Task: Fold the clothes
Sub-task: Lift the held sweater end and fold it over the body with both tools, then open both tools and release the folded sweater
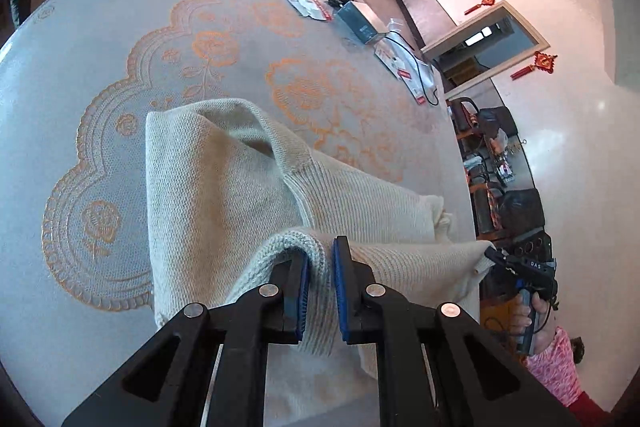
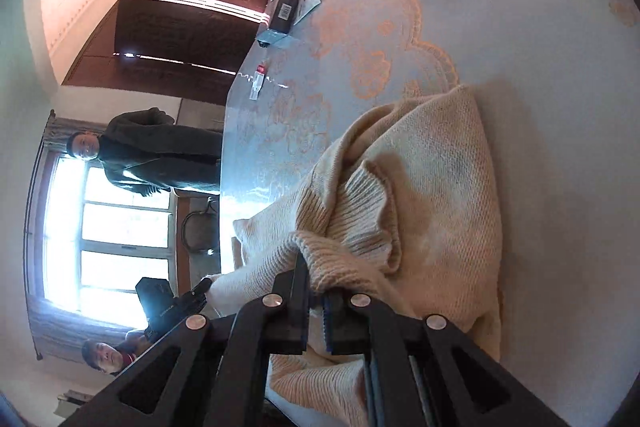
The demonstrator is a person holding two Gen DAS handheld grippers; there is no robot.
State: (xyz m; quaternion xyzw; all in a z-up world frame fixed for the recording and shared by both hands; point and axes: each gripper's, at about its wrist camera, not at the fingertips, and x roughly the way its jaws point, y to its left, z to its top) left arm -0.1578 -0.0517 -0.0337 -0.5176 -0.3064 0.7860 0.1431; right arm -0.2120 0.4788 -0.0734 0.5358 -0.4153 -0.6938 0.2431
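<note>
Cream knit sweater [image 1: 224,187] lies bunched, ribbed hem lifted.

The black left gripper [image 1: 320,291] has its rear arms cut off by the bottom edge of its own view, and its blue pads hide the strip of cream knitted sweater [image 1: 224,187] pinched between them. The sweater's lower part disappears behind those arms. In the right wrist view the black right gripper [image 2: 316,315] likewise runs out of frame below, and the ribbed fold it grips vanishes between the pads. The printed leaflets [image 1: 308,5] at the far side of the pale flower-patterned tablecloth [image 1: 100,75] are too small to read. The hand [image 1: 536,323] holding the right gripper is half hidden behind its handle.
</note>
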